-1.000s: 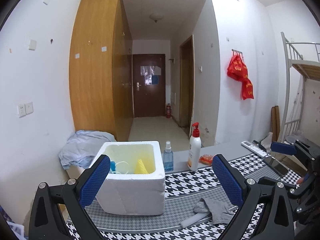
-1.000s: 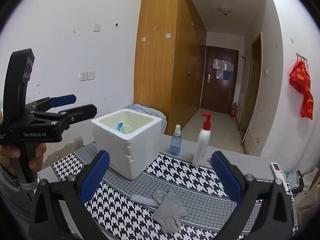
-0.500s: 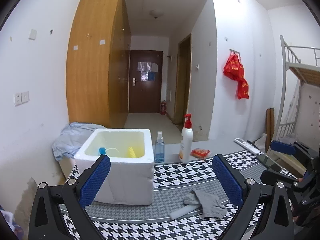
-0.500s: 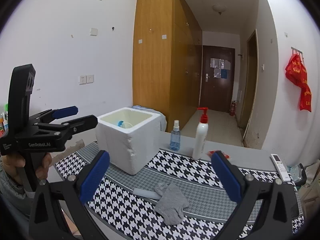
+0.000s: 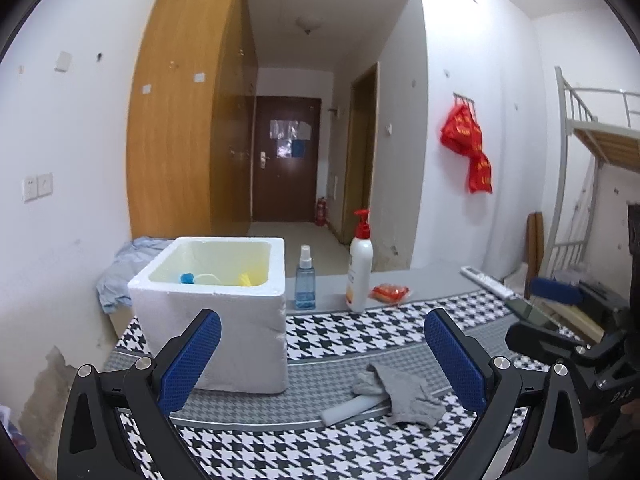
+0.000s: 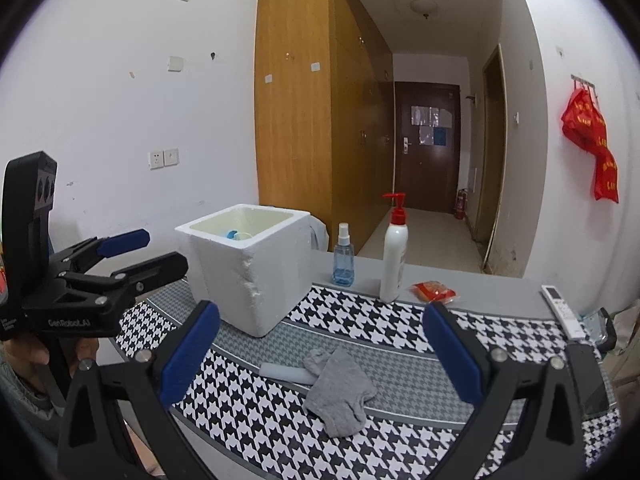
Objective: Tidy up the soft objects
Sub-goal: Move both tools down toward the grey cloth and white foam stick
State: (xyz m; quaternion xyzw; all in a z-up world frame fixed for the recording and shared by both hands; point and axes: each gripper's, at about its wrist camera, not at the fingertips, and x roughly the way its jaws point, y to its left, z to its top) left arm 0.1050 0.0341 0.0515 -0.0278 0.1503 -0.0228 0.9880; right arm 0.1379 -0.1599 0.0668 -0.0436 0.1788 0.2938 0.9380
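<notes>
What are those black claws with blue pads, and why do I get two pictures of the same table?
There is no robot here. A person holds a hand-held two-finger tool in each hand, and each carries a camera looking forward between its fingers. One picture comes from the left tool, the other from the right tool; in that second picture the left one appears at the side, with the person's hand gripping it. Both are open and hold nothing. On the houndstooth cloth lie a grey sock overlapping a pale foam tube, beside a white foam box with small items inside. Behind stand a blue spray bottle, a pump bottle and a red packet.
</notes>
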